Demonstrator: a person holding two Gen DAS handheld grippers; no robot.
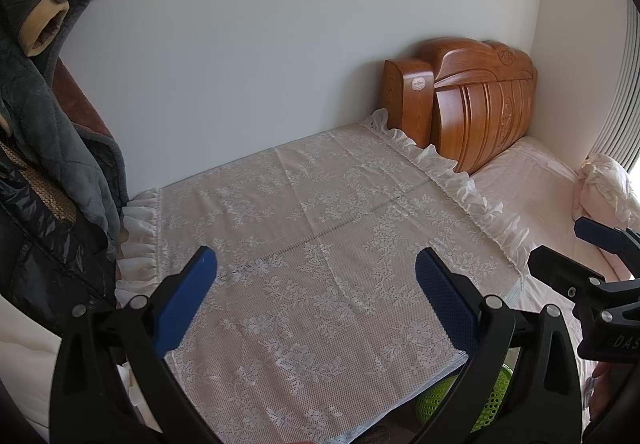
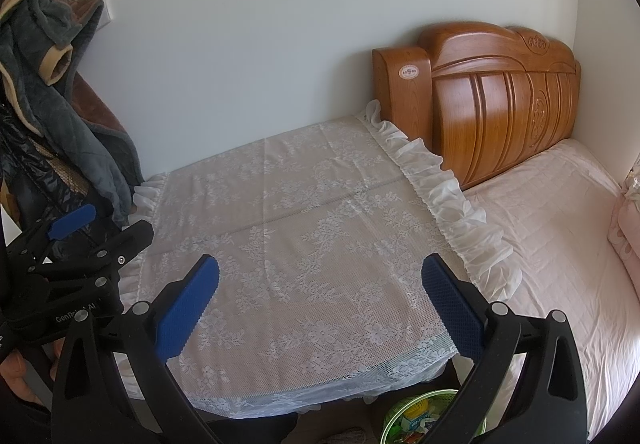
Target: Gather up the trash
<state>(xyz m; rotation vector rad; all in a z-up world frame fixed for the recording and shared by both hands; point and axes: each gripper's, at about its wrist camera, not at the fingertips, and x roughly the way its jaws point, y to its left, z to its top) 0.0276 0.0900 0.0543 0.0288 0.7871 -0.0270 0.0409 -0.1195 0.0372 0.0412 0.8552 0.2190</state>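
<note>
Both claws (image 1: 316,300) (image 2: 320,304) agape above lace cloth (image 2: 304,228); green basket (image 2: 424,420) below right.

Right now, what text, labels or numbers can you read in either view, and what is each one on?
"DAS": on the right gripper body, cut off at the frame edge.
"GenRob.. AI": on the left gripper body, middle letters hidden.
Round sticker on the wooden headboard: print too small to read.
</note>
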